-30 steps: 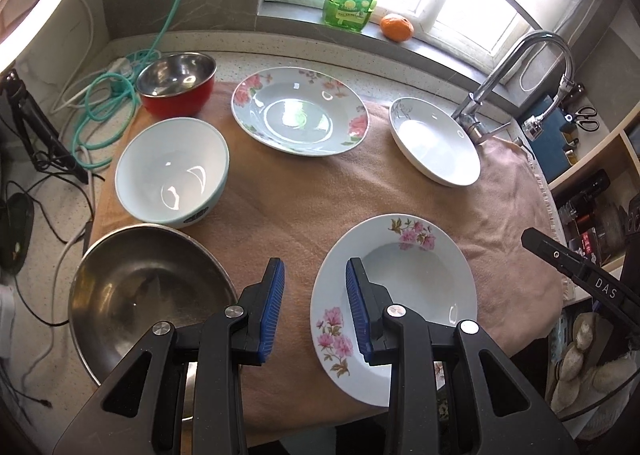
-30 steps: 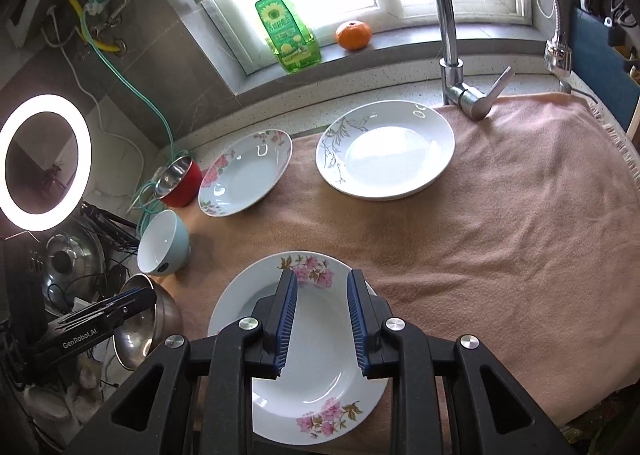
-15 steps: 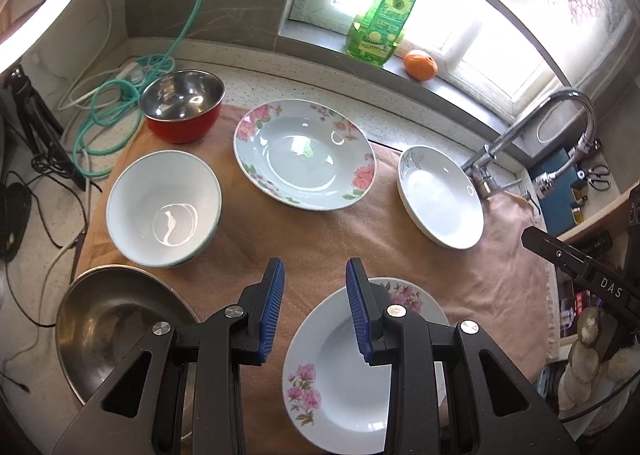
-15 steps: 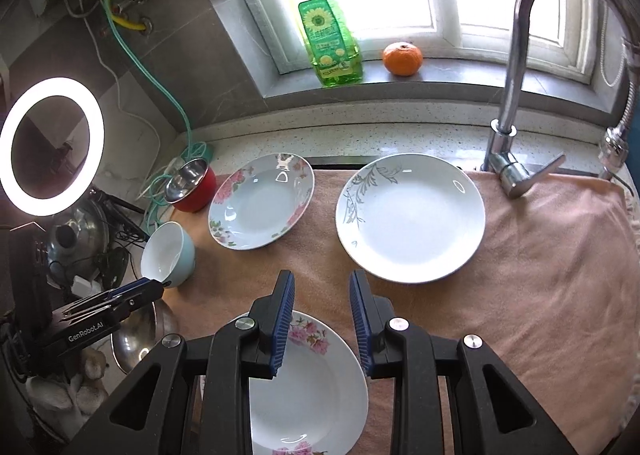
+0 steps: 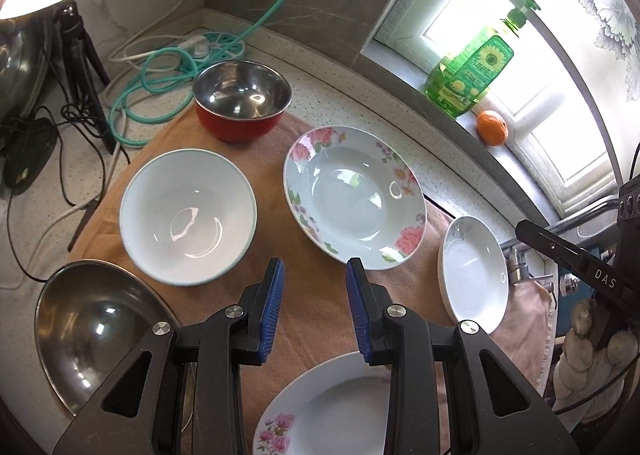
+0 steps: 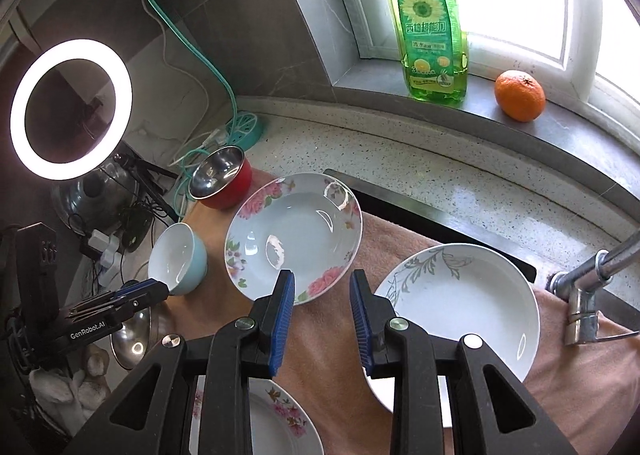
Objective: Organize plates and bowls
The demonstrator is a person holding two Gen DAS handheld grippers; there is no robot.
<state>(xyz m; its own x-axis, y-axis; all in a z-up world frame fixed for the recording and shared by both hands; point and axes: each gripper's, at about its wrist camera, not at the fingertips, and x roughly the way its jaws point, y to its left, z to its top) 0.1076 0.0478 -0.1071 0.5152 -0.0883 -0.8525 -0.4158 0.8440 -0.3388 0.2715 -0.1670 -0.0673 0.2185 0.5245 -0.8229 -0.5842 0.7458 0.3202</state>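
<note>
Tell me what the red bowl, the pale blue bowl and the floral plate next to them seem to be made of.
Red bowl: metal inside, likely stainless steel, with mirror-like reflections; the red outside looks painted or plastic-clad, hard to tell. Pale blue bowl: glazed ceramic by its look, smooth white inside with sharp highlights. Floral plate: glossy glazed ceramic or porcelain with printed pink flowers on its rim; melamine cannot be ruled out.

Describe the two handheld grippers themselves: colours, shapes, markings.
Both the left gripper and the right gripper are matte black plastic, each with two angular arms cut with triangular openings and silver round pivot screws. The jaws carry ribbed blue pads. Seen from the opposite camera, the left one bears white "GenRobot.AI" lettering on its side, the right one "DAS". No cables or sleeves are visible.
</note>
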